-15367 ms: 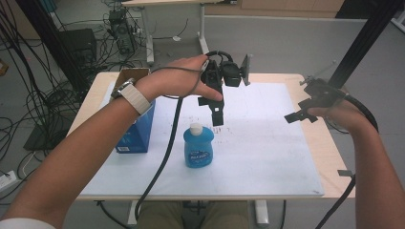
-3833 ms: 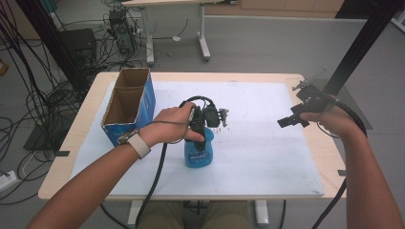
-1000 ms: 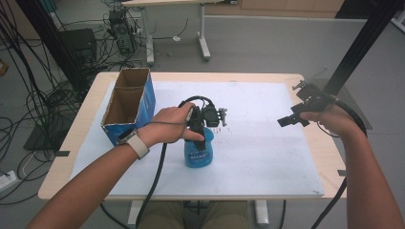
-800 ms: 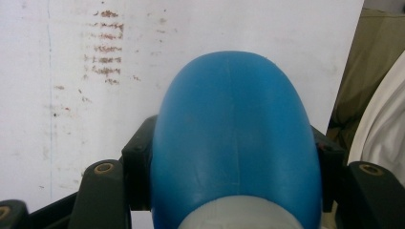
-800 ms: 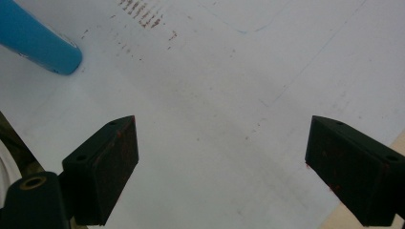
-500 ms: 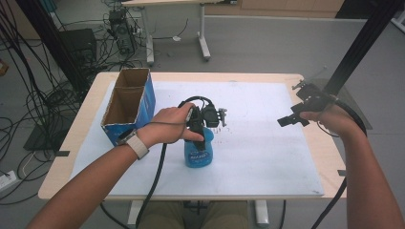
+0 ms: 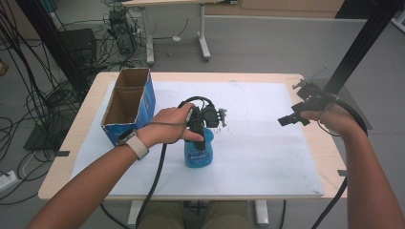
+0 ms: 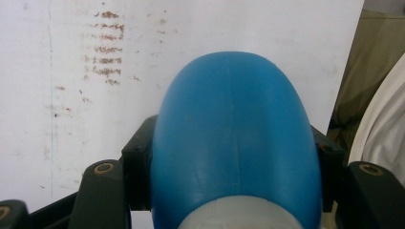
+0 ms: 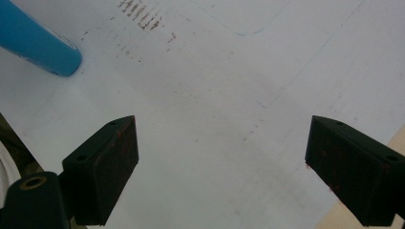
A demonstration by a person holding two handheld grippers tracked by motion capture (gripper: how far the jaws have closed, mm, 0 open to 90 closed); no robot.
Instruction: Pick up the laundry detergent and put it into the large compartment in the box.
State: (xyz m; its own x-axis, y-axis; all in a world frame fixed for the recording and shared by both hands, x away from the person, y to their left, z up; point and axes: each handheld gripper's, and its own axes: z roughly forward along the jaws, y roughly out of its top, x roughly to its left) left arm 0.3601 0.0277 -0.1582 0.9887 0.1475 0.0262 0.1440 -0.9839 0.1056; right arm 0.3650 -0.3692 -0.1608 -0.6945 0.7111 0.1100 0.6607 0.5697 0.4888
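A blue plastic bottle (image 7: 198, 155) stands upright on the white mat (image 7: 267, 157), near the middle of the table. My left gripper (image 7: 203, 129) comes down over its top. In the left gripper view the bottle's rounded shoulder (image 8: 236, 138) sits between the two black jaws, which press on both of its sides. My right gripper (image 7: 292, 118) hovers over the mat's right side, well apart from the bottle. Its fingers (image 9: 107, 167) stand wide open with bare mat between them. The bottle's base (image 9: 38, 45) shows at the upper left of that view.
An open blue cardboard box (image 7: 129, 102) with two compartments stands at the mat's left edge, close to my left forearm. Faint brown marks (image 8: 102, 62) stain the mat behind the bottle. A black frame post (image 7: 353, 52) rises past the table's right back corner.
Since 15 s ago, my left gripper has come down from above the table's back onto the bottle. Over the last second nothing has moved.
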